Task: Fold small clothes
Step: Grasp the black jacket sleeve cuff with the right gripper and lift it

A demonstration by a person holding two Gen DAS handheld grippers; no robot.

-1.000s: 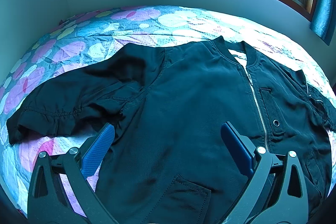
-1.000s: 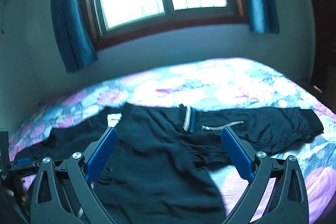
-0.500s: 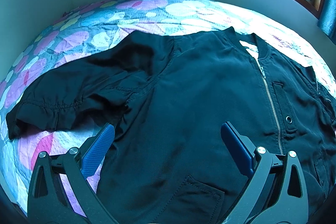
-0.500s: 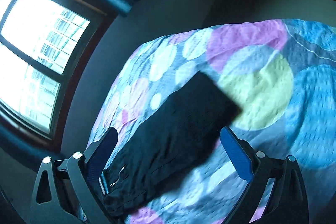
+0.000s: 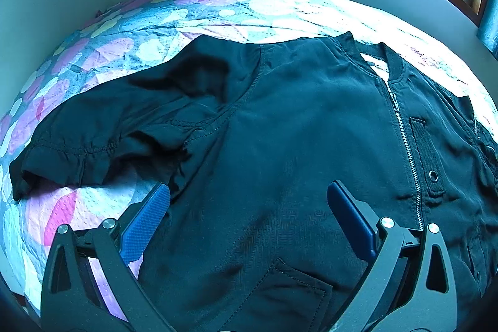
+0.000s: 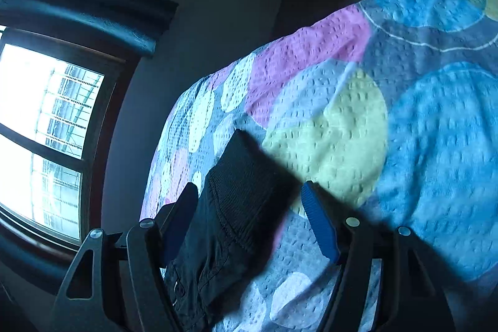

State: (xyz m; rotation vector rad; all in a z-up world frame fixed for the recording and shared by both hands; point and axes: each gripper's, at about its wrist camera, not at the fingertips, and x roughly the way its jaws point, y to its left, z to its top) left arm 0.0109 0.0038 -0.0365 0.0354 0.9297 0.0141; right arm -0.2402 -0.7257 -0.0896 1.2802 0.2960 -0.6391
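Both tongs wide, gripping nothing.

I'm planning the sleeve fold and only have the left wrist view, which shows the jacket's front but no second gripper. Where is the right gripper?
Observer: The right gripper is at the ribbed cuff of a black sleeve, and the cuff end lies between its two fingers.
Operator: Is it shut on the cuff?
Observer: No. The jaws stand open. The cuff sits close to one finger, and bare bedspread shows between it and the other.
Operator: Is the cuff off the bed?
Observer: It looks to be resting on the bedspread, with the sleeve running back under the gripper. I cannot be sure it lies fully flat.
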